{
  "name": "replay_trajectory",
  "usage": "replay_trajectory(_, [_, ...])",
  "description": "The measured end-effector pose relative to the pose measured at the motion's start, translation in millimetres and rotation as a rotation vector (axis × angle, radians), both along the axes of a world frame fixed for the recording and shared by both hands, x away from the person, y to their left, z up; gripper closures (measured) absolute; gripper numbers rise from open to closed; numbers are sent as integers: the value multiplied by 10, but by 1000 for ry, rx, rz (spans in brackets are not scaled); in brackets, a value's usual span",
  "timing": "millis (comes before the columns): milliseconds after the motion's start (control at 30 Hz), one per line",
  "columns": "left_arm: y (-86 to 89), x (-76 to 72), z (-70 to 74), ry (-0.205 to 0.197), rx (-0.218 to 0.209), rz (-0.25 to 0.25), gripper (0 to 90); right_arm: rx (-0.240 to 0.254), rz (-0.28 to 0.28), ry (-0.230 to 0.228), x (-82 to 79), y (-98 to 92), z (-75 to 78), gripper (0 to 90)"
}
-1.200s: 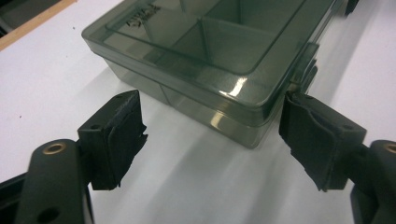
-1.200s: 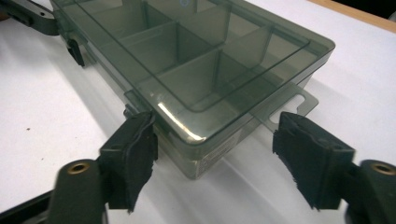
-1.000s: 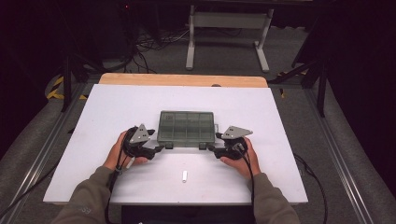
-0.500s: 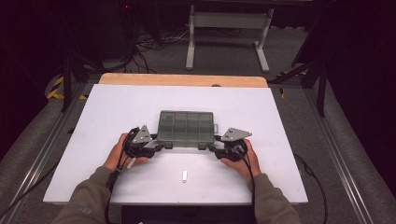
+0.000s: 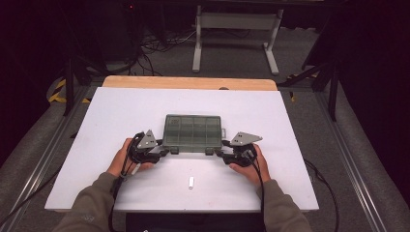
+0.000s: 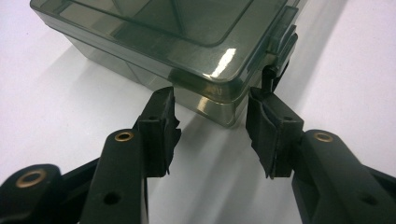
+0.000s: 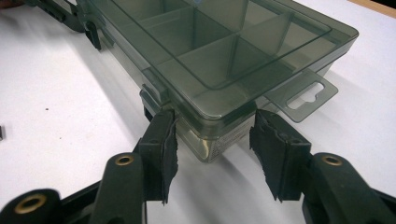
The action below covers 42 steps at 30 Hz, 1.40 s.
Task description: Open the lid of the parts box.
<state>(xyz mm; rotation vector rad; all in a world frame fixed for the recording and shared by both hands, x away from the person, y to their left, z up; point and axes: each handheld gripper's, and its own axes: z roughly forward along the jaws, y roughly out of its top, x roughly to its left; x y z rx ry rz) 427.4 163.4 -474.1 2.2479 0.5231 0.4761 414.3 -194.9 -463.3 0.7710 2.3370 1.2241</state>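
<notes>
A see-through grey-green plastic box point(image 5: 193, 133) sits flat near the middle of the white table point(image 5: 300, 125). Its lid is down. The person holds one claw at each near corner of the box.

The left claw point(image 5: 162, 151) is at the box's 7 o'clock corner. In the left gripper view its jaws have just been closing, and the corner of the box point(image 6: 210, 91) sits between them. One pad point(image 6: 161, 116) looks very close to the side wall and the other is by the front, near a small latch point(image 6: 280, 44). The view cannot show if they really press yet.

The right claw point(image 5: 221, 155) is at the 5 o'clock corner. Its jaws have just been closing too and now stand about half open, with that corner point(image 7: 215, 135) between the pads. The left pad looks like it is touching the front wall; the other one is a little apart.

The box is probably light and stiff, and its walls are smooth and shiny – so it could slip. Thin plastic like this may crack if squeezed hard. The corners are the strong part, so holding there with both claws seems wise. The hang tab point(image 7: 303, 95) at the end looks too thin to pull on.

Inside, thin walls split the box into many small rooms point(image 7: 205, 32) – the rooms that show look empty.

A small white thing point(image 5: 191, 182) lies on the table at 6 o'clock from the box, well apart.
</notes>
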Motion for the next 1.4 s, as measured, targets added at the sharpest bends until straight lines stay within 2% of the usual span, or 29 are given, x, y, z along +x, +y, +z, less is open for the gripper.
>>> replay_trajectory(400, [0,-4,5,-9,12,-7,518,16,2,-9,-8,-14,6,539])
replay_trajectory(633, [80,-39,25,-8,6,-16,522,18,4,-21,-29,-22,15,576])
replay_trajectory(667, [111,-47,28,-13,4,-18,535,19,5,-25,-32,-26,17,583])
replay_trajectory(800, [199,-64,47,-22,1,-24,692,24,6,-50,-57,-40,27,630])
replay_trajectory(833, [221,-75,55,-23,-12,-28,724,32,5,-59,-64,-48,36,646])
replay_trajectory(933, [252,-92,79,-37,-15,-37,777,48,2,-75,-77,-63,55,661])
replay_trajectory(967, [255,-99,87,-46,-17,-38,777,48,3,-81,-80,-67,60,674])
replay_trajectory(1067, [245,-126,123,-87,-34,-42,853,50,9,-114,-107,-73,83,737])
replay_trajectory(1167, [232,-139,135,-108,-34,-44,890,51,11,-125,-117,-73,90,765])
replay_trajectory(1400, [166,-157,139,-148,-39,-26,898,27,1,-186,-163,-55,98,881])
